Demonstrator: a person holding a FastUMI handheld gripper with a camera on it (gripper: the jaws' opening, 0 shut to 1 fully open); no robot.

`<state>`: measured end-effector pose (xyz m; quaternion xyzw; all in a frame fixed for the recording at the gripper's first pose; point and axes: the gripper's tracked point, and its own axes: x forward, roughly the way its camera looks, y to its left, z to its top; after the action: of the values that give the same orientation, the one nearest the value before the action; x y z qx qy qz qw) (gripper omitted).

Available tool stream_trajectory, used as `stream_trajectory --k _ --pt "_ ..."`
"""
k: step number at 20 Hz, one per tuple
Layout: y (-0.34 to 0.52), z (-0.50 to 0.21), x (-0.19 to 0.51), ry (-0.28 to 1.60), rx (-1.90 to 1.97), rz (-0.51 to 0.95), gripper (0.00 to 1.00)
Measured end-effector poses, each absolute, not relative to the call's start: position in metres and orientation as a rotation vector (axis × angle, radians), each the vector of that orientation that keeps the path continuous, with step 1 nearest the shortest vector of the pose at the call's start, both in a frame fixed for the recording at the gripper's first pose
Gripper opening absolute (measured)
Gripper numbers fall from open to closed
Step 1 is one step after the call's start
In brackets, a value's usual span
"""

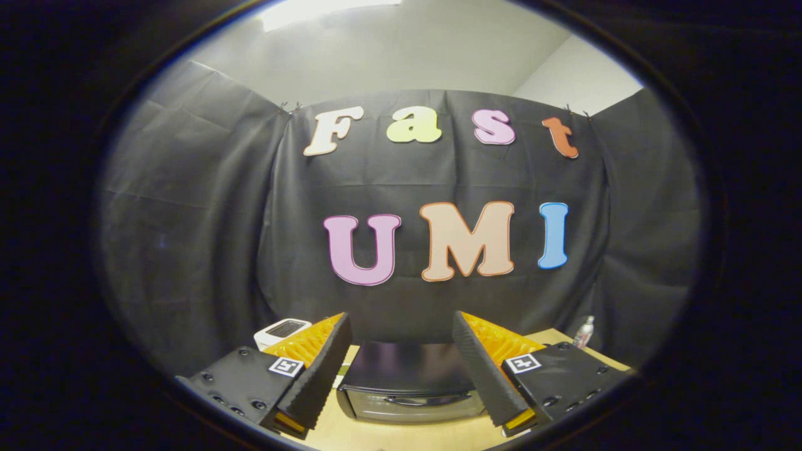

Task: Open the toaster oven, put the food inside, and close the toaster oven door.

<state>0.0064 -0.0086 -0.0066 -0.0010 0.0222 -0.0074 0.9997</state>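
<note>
Two gripper [401,376] fingers apart, toaster oven [410,385] between

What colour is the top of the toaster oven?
Black, in the gripper view: toaster oven, beyond the open tongs.

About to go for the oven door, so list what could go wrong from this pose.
1. The toaster oven is still closed, beyond the open gripper, which looks high and may miss the door handle.
2. A small bottle on the table beside the oven could be knocked over.
</note>
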Motion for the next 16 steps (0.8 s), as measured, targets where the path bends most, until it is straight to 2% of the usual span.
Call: stream_trajectory --k 9,16 --pt "-0.012 -0.027 0.022 0.077 -0.024 -0.025 0.98" --pt "-0.023 -0.078 0.028 0.117 0.015 -0.088 0.98"
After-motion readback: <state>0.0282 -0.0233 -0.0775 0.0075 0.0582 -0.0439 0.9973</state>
